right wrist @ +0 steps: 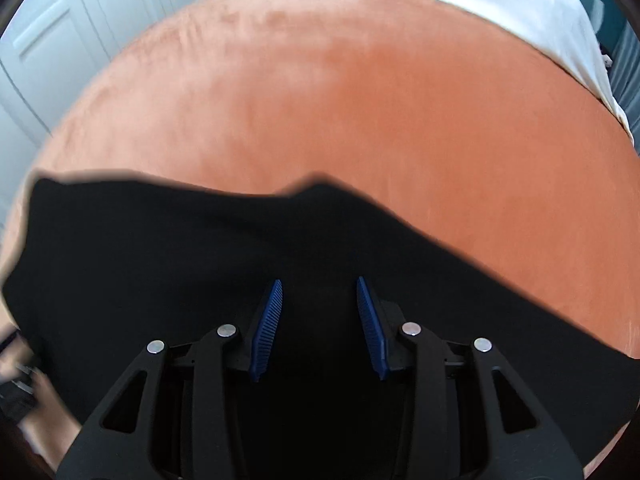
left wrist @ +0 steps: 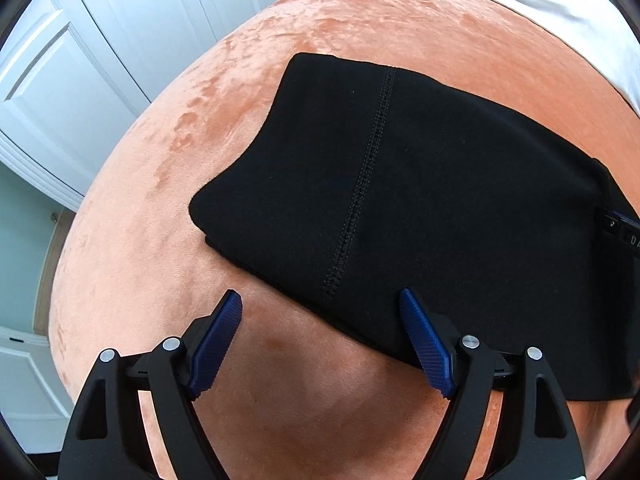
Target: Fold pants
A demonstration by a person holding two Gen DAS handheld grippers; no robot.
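Note:
The black pants (left wrist: pixel 400 180) lie folded into a thick flat stack on the orange bed cover (left wrist: pixel 360 20), with a stitched seam running down the top layer. My left gripper (left wrist: pixel 320 294) is open wide at the stack's near edge. One of its fingers is over the fabric, the other over bare cover, and it holds nothing. In the blurred right wrist view, my right gripper (right wrist: pixel 319 281) hovers over the pants (right wrist: pixel 160 260) with its blue pads (right wrist: pixel 370 320) apart. The gap between them shows only black cloth, and I see no pinched fold.
A white sheet (left wrist: pixel 540 8) covers the far end of the bed beyond the orange cover (right wrist: pixel 360 100). White panelled doors (left wrist: pixel 80 60) stand off the bed's left side. A person's hand (right wrist: pixel 44 420) shows blurred at the lower left of the right wrist view.

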